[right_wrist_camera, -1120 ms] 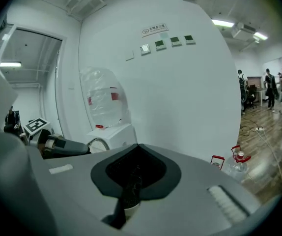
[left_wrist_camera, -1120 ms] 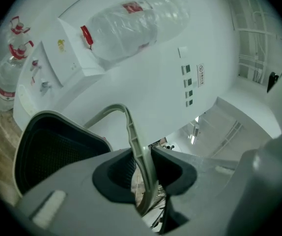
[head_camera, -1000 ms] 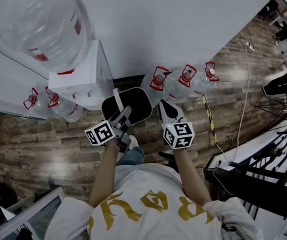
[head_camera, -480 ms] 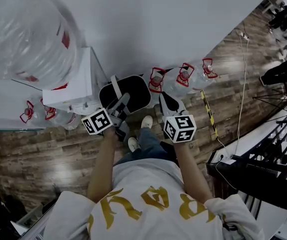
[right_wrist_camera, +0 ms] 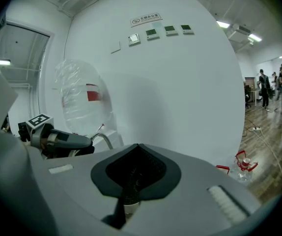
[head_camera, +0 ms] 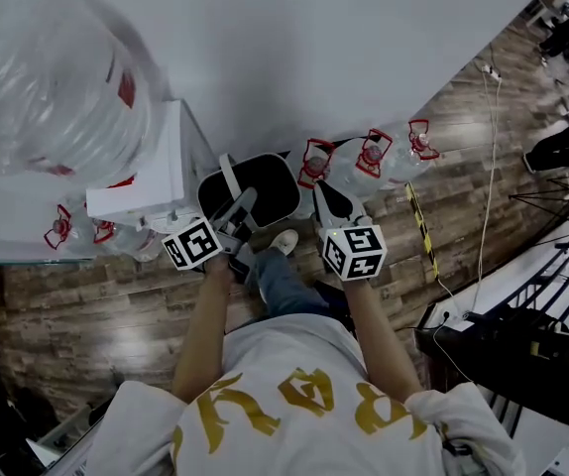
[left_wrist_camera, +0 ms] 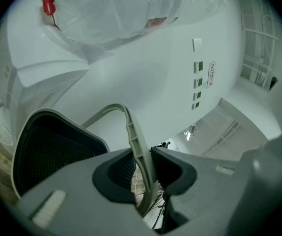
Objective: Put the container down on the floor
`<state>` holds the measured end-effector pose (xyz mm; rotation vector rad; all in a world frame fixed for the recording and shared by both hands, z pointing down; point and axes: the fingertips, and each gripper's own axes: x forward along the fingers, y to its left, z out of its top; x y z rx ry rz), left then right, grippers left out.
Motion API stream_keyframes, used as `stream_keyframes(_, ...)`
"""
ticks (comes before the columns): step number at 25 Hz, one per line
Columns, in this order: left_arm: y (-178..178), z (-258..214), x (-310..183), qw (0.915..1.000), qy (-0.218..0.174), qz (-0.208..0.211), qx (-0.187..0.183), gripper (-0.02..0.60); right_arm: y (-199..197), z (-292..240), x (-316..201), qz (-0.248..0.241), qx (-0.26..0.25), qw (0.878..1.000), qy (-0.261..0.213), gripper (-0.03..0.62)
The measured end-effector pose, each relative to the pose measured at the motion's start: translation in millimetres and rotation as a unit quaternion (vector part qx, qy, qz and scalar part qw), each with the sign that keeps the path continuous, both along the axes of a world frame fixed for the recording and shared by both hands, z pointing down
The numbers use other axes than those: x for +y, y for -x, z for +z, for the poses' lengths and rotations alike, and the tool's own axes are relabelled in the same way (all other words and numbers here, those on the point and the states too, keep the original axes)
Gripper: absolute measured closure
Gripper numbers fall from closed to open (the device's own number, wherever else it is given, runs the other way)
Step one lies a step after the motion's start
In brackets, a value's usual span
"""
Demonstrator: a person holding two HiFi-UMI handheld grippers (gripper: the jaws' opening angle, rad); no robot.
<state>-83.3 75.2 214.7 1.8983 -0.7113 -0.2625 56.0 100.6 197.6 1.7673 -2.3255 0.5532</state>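
Observation:
A black container (head_camera: pixel 255 188) with a pale bail handle (head_camera: pixel 228 180) hangs above the wood floor, close to the wall. My left gripper (head_camera: pixel 239 212) is shut on that handle; in the left gripper view the handle (left_wrist_camera: pixel 134 142) runs up between the two dark pads, with the container's (left_wrist_camera: pixel 52 151) mesh inside at the left. My right gripper (head_camera: pixel 326 202) is just right of the container, apart from it. Its pads (right_wrist_camera: pixel 133 173) are pressed together with nothing between them. The left gripper (right_wrist_camera: pixel 57 141) also shows at the left of the right gripper view.
A white water dispenser (head_camera: pixel 151 172) with a big clear bottle (head_camera: pixel 52 77) stands left of the container. Water bottles (head_camera: pixel 364 162) line the wall at the right; others (head_camera: pixel 96 231) lie left. Yellow-black tape (head_camera: pixel 418 231), a cable and a black rack (head_camera: pixel 522 335) are to the right.
The container has stayed in the left gripper and shifted slightly towards the dispenser. The person's leg and shoe have stepped forward under it. The right gripper has kept beside it.

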Motion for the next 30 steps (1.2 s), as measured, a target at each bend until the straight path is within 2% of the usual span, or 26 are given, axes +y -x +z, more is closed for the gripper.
stream_keyframes(18,3.7,72.7,-28.5,0.9984,0.052,-0.009,-0.019,0.483,-4.7,63.7,-25.8,-0.015,0.01,0.997,0.07,0.569)
stream_keyframes(30,-3.1,141.2,-53.1,0.9951,0.09,-0.01,-0.04,0.486,-11.0,124.5,-50.3,-0.034,0.016,0.992,0.124,0.569)
